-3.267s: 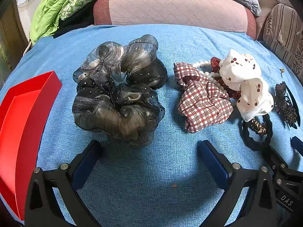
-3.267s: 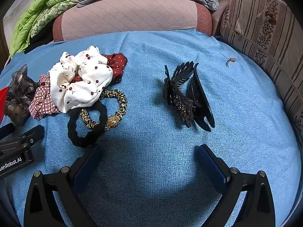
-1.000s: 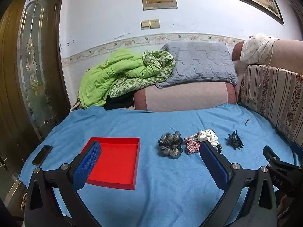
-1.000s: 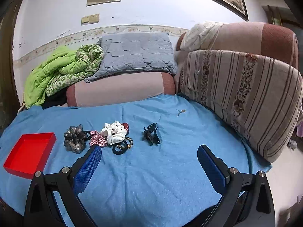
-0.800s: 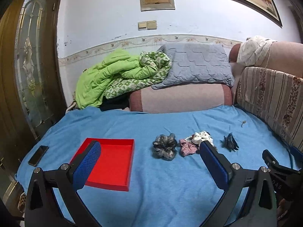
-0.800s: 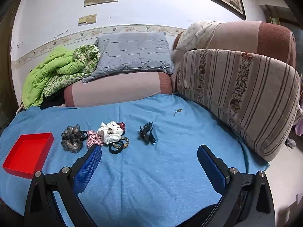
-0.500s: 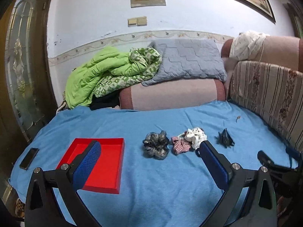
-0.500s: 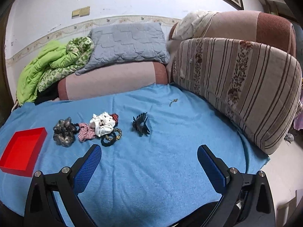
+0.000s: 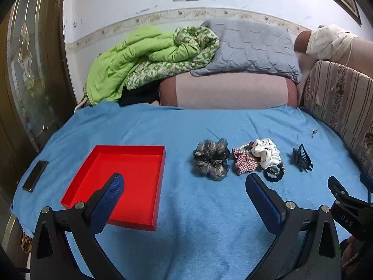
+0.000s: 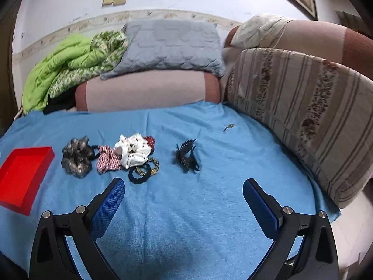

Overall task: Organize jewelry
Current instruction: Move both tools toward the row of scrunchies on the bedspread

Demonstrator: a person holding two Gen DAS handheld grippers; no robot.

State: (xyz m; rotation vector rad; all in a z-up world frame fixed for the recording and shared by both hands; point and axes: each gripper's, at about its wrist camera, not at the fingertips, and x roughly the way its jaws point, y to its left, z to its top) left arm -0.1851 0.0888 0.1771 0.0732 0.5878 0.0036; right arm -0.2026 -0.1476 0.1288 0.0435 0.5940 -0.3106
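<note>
Where it lies, grey scrunchie (image 9: 211, 161) looks sheer, ruffled.

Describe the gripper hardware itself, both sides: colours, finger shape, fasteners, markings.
Left gripper and right gripper match: black angular frames, two splayed fingers faced with blue textured pads, round silver bolts at the pivots. From the left view, the right unit's black body carries white lettering, partly readable. No cables visible.

Soft even daylight, heavy fisheye bending at dark corners, slight motion blur rightward.
</note>
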